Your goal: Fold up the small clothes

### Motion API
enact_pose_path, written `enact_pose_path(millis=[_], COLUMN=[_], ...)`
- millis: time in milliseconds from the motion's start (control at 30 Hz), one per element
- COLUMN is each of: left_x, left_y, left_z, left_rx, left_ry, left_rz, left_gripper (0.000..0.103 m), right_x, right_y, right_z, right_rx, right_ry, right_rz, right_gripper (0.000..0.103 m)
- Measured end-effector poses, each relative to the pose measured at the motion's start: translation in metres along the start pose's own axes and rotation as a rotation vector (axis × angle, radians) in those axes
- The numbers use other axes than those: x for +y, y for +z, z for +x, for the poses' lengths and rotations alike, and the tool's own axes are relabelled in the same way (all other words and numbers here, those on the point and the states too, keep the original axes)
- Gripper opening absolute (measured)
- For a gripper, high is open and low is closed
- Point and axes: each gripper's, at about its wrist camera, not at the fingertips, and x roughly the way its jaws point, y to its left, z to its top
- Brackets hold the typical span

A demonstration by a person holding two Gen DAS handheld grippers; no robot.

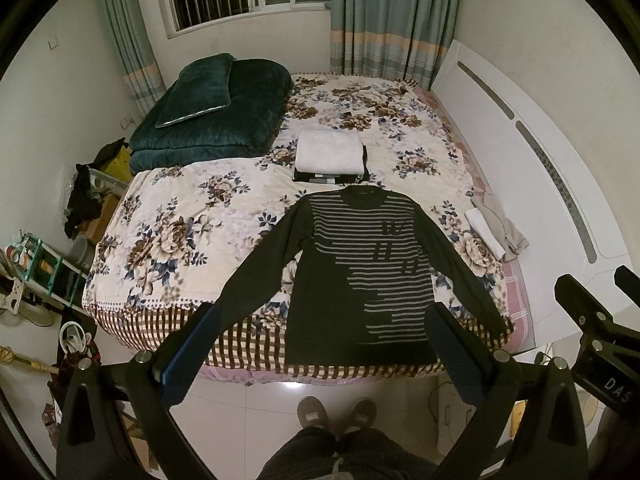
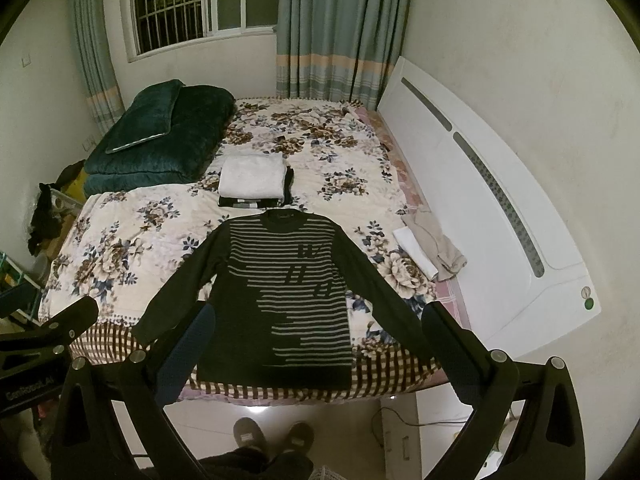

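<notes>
Striped sweater (image 1: 356, 276) flat at near edge of bed (image 1: 168, 224), sleeves splayed. Folded stack (image 1: 330, 154) just beyond the collar. Left gripper (image 1: 324, 344) and right gripper (image 2: 320, 344) high above, wide, empty. Best: pinch cuff and shoulder together, fold sleeves inward first.

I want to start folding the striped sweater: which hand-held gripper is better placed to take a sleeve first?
Neither clearly: both hover open before the bed edge. Left hand-held gripper suits the left sleeve of the sweater; right hand-held gripper suits the right sleeve.
</notes>
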Motion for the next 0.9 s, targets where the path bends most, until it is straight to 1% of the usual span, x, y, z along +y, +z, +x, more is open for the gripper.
enact_pose_path(millis=[333,900], left_x=[-0.002,0.0], left_y=[0.006,0.015], left_z=[-0.001,-0.005], left_rx=[-0.002,-0.015], left_ry=[-0.002,-0.008], left_rz=[0.001,-0.001], left_gripper=[0.103,0.103], right_x=[0.005,0.002], right_y=[0.002,0.002], right_z=[-0.004,-0.005], right_rx=[-0.005,-0.004], right_ry=[0.002,0.008], right_rz=[-0.004,0.001], right_gripper=[0.103,0.103])
